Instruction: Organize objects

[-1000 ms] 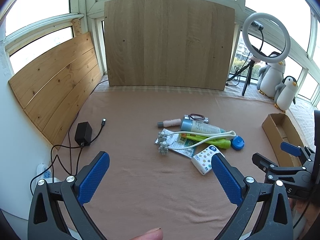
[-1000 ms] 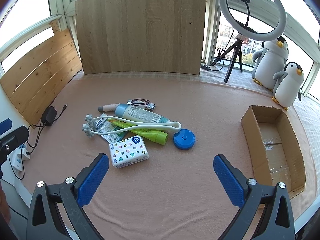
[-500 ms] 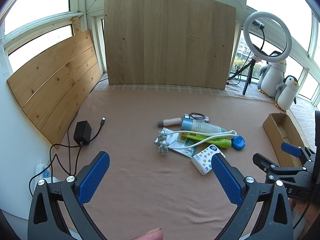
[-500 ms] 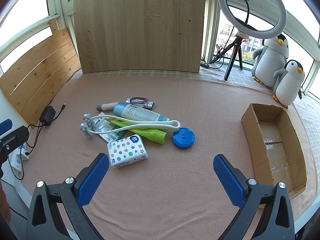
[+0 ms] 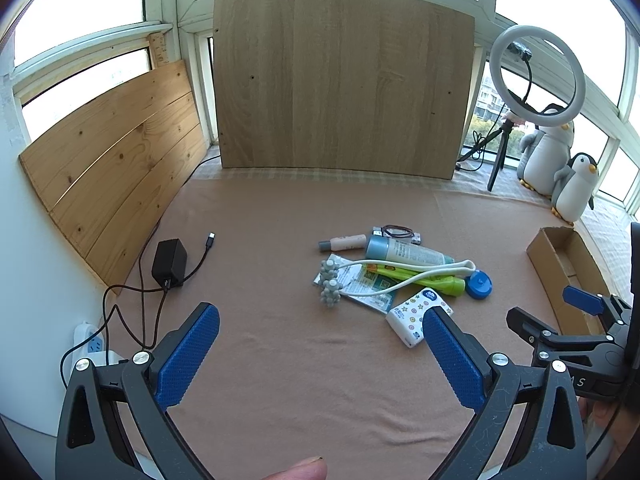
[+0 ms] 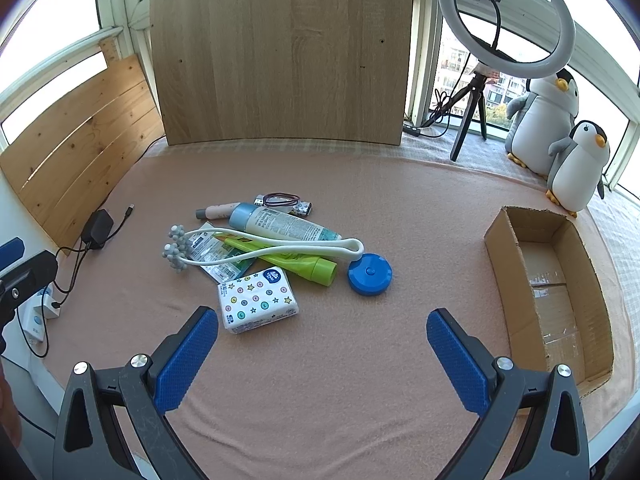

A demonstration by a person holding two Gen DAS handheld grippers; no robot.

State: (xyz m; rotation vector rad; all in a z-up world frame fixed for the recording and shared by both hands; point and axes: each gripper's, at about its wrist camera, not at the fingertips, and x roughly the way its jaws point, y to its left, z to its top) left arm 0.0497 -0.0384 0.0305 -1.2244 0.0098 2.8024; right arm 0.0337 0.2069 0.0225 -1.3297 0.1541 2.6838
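Observation:
A heap of small items lies mid-table: a tissue pack (image 6: pixel 258 299) with coloured dots, a green tube (image 6: pixel 296 261), a blue-capped white tube (image 6: pixel 280 224), a white roller massager (image 6: pixel 264 249), a round blue tape measure (image 6: pixel 370 274), a pink pen (image 6: pixel 218 211) and hair ties (image 6: pixel 282 200). The same heap shows in the left wrist view, with the tissue pack (image 5: pixel 412 316) nearest. An empty cardboard box (image 6: pixel 552 280) lies at the right. My right gripper (image 6: pixel 322 354) hangs open in front of the heap. My left gripper (image 5: pixel 320 356) is open too, left of the heap, holding nothing.
A black charger (image 5: pixel 169 262) with cables and a white power strip (image 5: pixel 94 346) sit at the left edge. Wooden boards (image 5: pixel 340 80) stand at the back and left. A ring light (image 6: pixel 506 20) and two plush penguins (image 6: pixel 578 164) stand at the back right.
Both views have shifted slightly: the heap sits a little further off in the left wrist view and drifted slightly in the right. Both grippers stay open, nothing picked up.

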